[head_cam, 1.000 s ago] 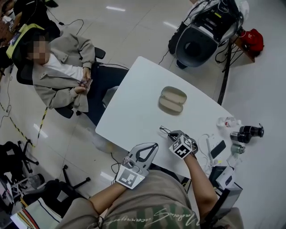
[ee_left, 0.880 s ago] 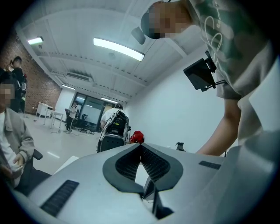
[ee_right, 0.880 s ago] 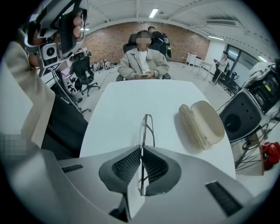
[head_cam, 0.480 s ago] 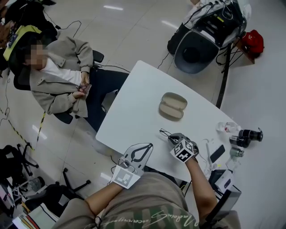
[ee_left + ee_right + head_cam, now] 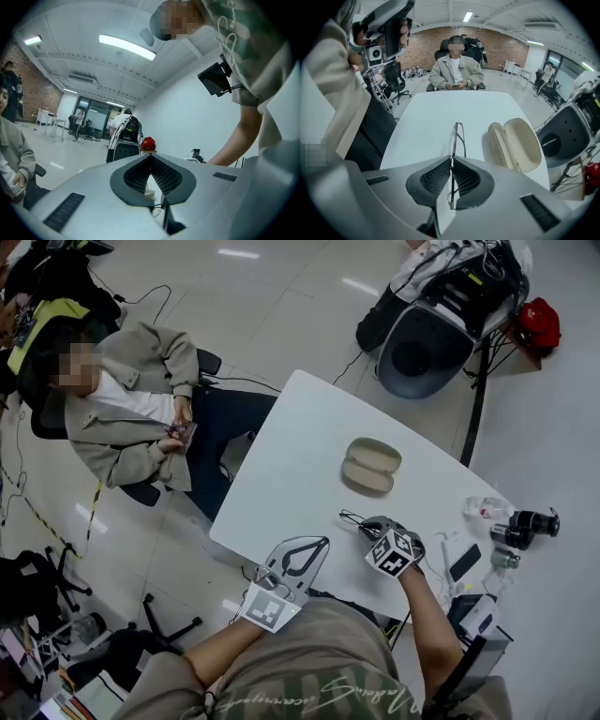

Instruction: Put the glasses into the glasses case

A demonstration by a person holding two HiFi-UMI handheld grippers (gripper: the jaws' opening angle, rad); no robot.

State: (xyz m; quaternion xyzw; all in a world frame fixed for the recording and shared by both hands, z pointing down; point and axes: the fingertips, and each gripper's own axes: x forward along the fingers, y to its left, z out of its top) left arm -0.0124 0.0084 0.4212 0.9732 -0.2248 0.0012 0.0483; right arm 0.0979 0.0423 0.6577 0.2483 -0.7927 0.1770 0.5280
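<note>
My right gripper (image 5: 367, 526) is clamped on the glasses (image 5: 351, 518). In the right gripper view its jaws are pressed onto the thin dark frame, which runs edge-on between the pads. The rest of the glasses (image 5: 457, 135) sticks out of the right gripper (image 5: 451, 161) toward 12 o'clock, over the white table (image 5: 426, 117). I cannot tell whether the frame touches the tabletop.

The glasses case (image 5: 516, 143) lies open on the table, both beige halves facing up. In the right gripper view it sits at about 2 o'clock from my jaws, near the glasses but apart from them. From the head view the glasses case (image 5: 371, 465) is at 12 o'clock from my right gripper, further in on the table (image 5: 291, 465).

My left gripper (image 5: 314, 545) is at about 8 o'clock from the right one, at the table's near edge. Its jaws meet at the tips, and nothing is held between them in the left gripper view (image 5: 151, 160).

A seated person (image 5: 127, 409) in a grey jacket is at 10 o'clock, beyond the table's left side.
</note>
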